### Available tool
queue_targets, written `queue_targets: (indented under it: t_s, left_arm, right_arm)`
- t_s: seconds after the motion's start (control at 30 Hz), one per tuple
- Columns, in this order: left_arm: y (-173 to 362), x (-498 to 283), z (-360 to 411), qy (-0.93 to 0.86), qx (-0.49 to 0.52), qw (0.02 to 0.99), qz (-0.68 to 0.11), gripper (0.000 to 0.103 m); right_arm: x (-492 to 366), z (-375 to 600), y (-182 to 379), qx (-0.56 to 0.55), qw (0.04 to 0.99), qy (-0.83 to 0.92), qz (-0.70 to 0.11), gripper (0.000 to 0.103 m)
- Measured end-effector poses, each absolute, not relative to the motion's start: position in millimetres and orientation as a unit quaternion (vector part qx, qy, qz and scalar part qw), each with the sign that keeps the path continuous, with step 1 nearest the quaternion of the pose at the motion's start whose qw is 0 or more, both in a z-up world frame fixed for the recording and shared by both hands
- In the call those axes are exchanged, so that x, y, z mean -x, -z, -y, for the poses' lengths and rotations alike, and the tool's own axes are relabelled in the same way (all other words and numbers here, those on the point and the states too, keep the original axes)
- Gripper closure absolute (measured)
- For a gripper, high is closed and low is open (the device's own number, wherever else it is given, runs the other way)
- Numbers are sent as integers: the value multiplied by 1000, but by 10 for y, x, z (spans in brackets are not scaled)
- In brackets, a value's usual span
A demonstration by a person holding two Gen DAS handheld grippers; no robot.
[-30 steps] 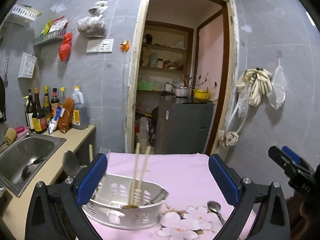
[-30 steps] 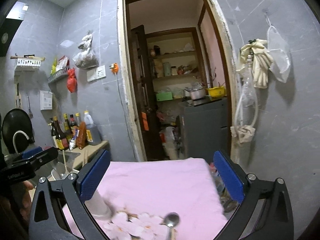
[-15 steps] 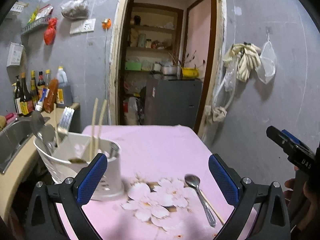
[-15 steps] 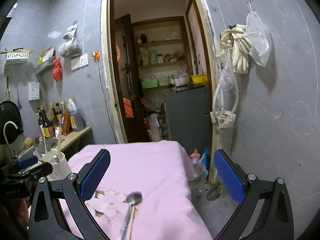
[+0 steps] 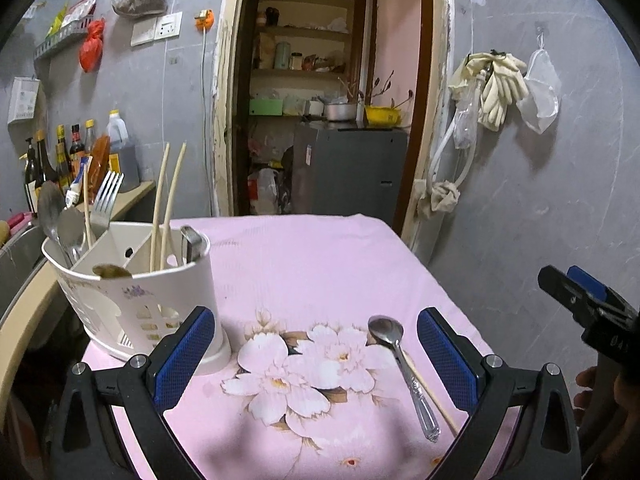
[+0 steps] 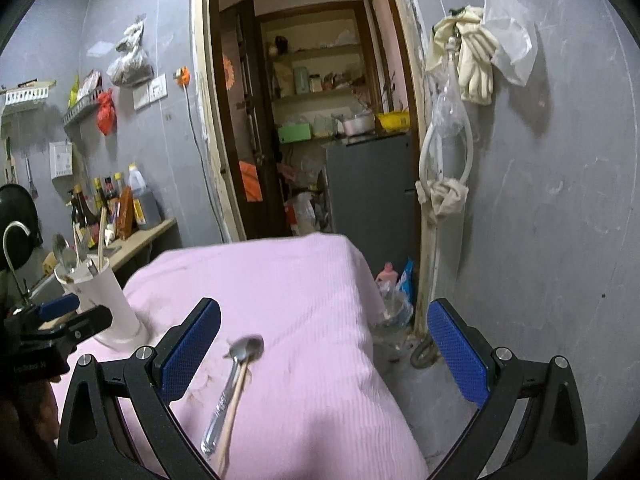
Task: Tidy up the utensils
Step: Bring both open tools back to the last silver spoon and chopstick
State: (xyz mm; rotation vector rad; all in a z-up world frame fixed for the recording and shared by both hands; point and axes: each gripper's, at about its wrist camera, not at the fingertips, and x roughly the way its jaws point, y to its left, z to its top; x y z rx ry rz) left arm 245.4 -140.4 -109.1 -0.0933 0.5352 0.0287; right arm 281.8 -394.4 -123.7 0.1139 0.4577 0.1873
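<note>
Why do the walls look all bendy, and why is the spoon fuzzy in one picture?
Both wrist views use fisheye lenses, so straight edges curve; the spoon looks sharp in the left view, smeared in the right one, likely motion blur.

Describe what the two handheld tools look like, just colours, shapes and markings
Both match: the left tool and right tool have black angular frames, silver screws and two fingers faced with textured blue pads. White lettering, unreadable, marks each body when seen from the other's camera. No cables or sleeves visible.

Left tongs (image 5: 316, 352) and right tongs (image 6: 324, 344) both gape empty.
</note>
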Motion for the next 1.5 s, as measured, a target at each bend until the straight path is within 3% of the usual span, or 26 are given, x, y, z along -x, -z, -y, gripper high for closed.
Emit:
queue_targets:
  t_s: [0.6,1.2,1.5]
  left_arm:
    - [1736,-2740,1206,-32,70,915,-396,1]
    - [1854,-2750,1089,-45,87,916,-390,1]
    - [1826,-2795,1102,-19,98,916,-388,1]
  right_arm:
    - [-2932,3543,1920,17,922,-118,-369,2]
    - [-3052,3080,2108,89,892,-125,-425,2]
    - [-3122,3335,2082,64,899,-44,-431,2]
